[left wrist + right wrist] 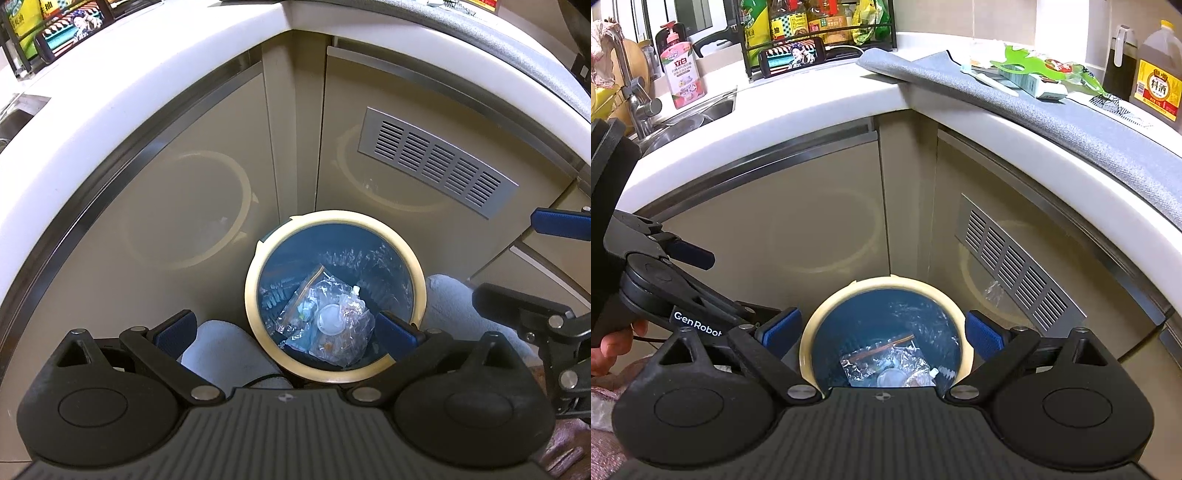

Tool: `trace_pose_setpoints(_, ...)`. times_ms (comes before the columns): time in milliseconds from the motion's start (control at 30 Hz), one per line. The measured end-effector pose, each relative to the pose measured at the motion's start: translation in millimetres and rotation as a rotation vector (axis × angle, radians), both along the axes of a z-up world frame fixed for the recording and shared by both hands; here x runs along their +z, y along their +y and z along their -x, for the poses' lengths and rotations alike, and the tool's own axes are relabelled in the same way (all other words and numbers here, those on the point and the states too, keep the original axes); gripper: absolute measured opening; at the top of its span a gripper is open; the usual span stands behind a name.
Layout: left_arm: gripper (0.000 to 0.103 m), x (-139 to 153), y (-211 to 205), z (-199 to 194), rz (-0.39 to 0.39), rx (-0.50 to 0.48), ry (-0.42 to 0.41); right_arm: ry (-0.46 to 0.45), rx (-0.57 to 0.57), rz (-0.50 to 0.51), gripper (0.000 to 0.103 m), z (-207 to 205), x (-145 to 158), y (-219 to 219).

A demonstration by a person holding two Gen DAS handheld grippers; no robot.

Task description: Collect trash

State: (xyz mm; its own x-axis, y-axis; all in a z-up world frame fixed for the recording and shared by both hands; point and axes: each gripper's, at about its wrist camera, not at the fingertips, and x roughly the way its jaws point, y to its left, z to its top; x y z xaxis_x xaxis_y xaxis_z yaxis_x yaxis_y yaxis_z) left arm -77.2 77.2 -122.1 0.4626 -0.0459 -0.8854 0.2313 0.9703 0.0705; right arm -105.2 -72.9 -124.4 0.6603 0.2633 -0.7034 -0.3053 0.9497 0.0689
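Observation:
A round trash bin [419,288] with a cream rim and blue liner stands on the floor in the cabinet corner; it also shows in the right wrist view [809,332]. Inside lies clear plastic trash [328,314], a zip bag and a white lid, seen too in the right wrist view [886,363]. My left gripper [286,326] is open and empty above the bin's near rim. My right gripper [882,332] is open and empty above the bin. The right gripper appears at the right edge of the left wrist view [532,258], and the left gripper at the left of the right wrist view [690,254].
Beige cabinet doors [192,206] and a metal vent grille [436,162] stand behind the bin. The white countertop [820,107] carries a grey mat [1071,122] with packaging on it [1034,70], bottles [1156,74], a phone [792,55], a rack and a sink [698,110].

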Motion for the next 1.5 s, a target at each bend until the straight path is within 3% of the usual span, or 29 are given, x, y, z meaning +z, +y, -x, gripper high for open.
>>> trace_pose_setpoints(1500, 0.103, -7.0, 0.3, -0.5, -0.007, 0.001, 0.039, 0.053, -0.029, -0.042, 0.096, -3.5, -11.5, -8.7)
